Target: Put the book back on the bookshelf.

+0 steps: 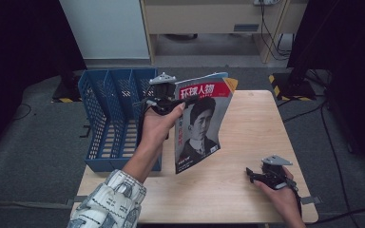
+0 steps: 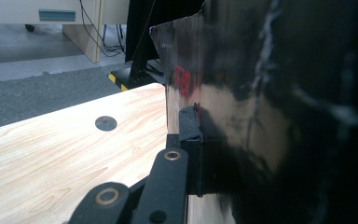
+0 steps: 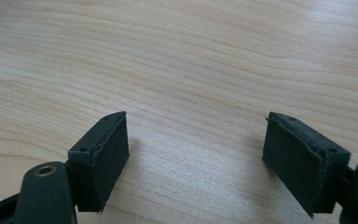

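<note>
1. Up above the light wooden desk (image 1: 247, 123), the left tongs (image 1: 186, 100) are clamped on a glossy magazine with a red title and a black-and-white portrait on its cover (image 1: 197, 126).
2. They pinch the magazine at its upper left edge, and it hangs tilted, cover towards the high camera, its lower corner close over the desk.
3. Seen from the left gripper view, the left tongs (image 2: 193, 140) have a black pad pressed flat against the shiny dark page of the magazine (image 2: 270, 102), with the desk (image 2: 51, 158) below and to the left.
4. Just left of the magazine stands a blue plastic file rack with perforated walls and several upright compartments (image 1: 109, 114), at the desk's left edge; the person's hand and the left tongs are in front of its right side.
5. A patterned white sleeve (image 1: 109, 199) covers the left forearm, which comes in from the bottom of the high view.
6. Near the front right corner of the desk, the right tongs (image 1: 249, 172) rest low, held by the right hand and pointing left, well apart from the magazine.
7. Their jaws stand wide apart with nothing between them; the right gripper view shows the right tongs (image 3: 196, 158) over bare wood grain (image 3: 191, 70).
</note>
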`<state>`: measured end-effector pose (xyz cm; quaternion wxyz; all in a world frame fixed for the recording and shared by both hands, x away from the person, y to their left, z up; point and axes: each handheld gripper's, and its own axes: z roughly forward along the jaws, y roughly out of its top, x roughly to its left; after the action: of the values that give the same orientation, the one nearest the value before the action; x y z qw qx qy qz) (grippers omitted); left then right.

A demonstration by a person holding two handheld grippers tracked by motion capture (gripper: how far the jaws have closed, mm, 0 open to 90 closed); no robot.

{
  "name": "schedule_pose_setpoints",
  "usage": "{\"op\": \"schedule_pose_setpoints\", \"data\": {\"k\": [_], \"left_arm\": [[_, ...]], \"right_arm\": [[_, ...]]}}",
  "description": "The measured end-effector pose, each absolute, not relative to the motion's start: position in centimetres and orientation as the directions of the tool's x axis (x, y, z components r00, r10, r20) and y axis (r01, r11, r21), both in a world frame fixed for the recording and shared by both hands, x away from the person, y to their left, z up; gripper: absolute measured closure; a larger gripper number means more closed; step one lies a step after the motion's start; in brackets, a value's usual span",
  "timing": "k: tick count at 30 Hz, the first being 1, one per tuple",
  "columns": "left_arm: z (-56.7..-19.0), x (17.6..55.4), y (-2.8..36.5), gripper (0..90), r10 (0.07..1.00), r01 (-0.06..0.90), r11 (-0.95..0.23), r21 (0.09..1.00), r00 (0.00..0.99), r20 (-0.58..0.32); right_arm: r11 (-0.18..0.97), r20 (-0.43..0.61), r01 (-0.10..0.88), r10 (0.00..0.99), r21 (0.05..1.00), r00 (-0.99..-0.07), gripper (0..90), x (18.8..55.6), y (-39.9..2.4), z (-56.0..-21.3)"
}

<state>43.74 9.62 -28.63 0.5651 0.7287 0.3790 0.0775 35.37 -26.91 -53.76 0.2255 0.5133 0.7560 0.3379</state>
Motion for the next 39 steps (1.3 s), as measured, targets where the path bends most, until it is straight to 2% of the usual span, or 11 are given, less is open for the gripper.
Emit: {"op": "schedule_pose_setpoints", "data": {"k": [39], "left_arm": [[-28.4,43.3,14.6,86.9,0.663,0.469,-0.002,0.883,0.662,-0.350]], "right_arm": [[0.247,0.004,0.623,0.928,0.743,-0.373,22.5,35.3,-26.9,-53.8]]}}
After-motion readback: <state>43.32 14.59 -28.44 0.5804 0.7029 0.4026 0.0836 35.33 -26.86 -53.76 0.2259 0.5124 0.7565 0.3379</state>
